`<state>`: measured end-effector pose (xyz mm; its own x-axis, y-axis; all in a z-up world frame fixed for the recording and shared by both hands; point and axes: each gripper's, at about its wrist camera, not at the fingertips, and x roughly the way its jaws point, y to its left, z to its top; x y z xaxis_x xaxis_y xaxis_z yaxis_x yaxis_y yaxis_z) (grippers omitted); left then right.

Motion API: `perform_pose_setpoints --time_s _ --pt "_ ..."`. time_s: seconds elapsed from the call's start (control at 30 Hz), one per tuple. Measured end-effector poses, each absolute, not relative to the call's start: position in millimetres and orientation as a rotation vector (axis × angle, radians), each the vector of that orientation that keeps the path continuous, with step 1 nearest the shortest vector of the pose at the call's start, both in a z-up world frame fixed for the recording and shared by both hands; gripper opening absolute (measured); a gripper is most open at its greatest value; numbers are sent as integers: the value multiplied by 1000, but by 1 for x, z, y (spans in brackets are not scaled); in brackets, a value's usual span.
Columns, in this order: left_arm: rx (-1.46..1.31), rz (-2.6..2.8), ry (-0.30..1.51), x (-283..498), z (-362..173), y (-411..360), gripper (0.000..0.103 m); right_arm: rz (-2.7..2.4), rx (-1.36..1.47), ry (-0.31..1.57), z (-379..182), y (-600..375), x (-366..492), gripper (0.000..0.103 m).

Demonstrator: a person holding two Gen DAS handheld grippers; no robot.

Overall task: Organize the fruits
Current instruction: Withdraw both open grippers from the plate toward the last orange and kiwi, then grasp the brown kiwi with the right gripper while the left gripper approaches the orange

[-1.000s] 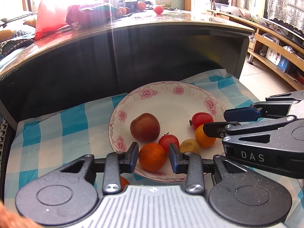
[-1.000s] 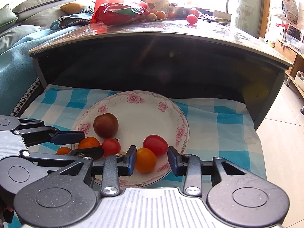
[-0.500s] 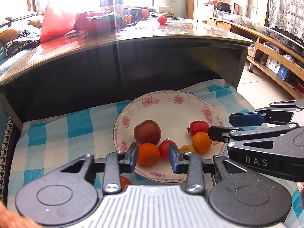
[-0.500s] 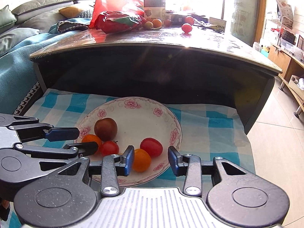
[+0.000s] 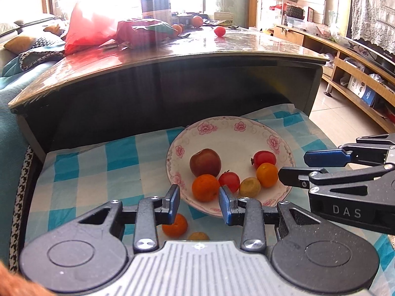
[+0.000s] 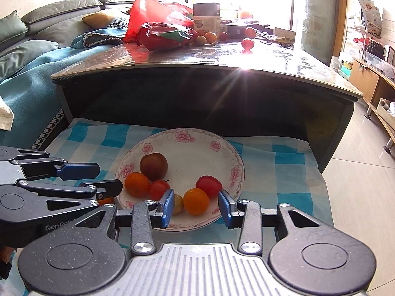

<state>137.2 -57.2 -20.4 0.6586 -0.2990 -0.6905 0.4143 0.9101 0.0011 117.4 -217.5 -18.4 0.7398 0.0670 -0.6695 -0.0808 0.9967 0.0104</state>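
Note:
A white floral plate [image 5: 237, 138] [image 6: 197, 145] lies on a blue checked cloth [image 5: 98, 162]. It holds a dark red plum [image 5: 205, 162], two oranges [image 5: 205, 188] [image 5: 267, 174], two red tomatoes [image 5: 229, 181] [image 5: 265, 158] and a small yellow fruit [image 5: 249, 187]. Two fruits lie on the cloth by the near rim: an orange [image 5: 175, 225] and a yellowish one [image 5: 198, 236]. My left gripper [image 5: 199, 204] is open and empty above the plate's near rim. My right gripper [image 6: 195, 206] is open and empty, with an orange [image 6: 196, 201] seen beyond its fingers.
A dark low table [image 5: 172, 56] overhangs the cloth right behind the plate; on it are a red bag [image 5: 91, 28], a carton [image 5: 156, 7] and several loose fruits. A sofa [image 6: 29, 49] is to the left. A wooden shelf unit [image 5: 358, 74] and tiled floor are to the right.
Both grippers have pulled back and risen from the plate, staying open and empty. The two fruits on the cloth have come into the left wrist view.

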Motion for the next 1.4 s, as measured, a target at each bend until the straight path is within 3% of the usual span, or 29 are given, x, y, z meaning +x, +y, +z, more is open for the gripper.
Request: perform_pose_setpoints --time_s 0.87,1.4 --pt "188 -381 850 117 -45 16 44 247 -44 833 -45 -151 98 32" --pt "187 -400 893 121 -61 23 44 272 -50 844 -56 -131 116 32"
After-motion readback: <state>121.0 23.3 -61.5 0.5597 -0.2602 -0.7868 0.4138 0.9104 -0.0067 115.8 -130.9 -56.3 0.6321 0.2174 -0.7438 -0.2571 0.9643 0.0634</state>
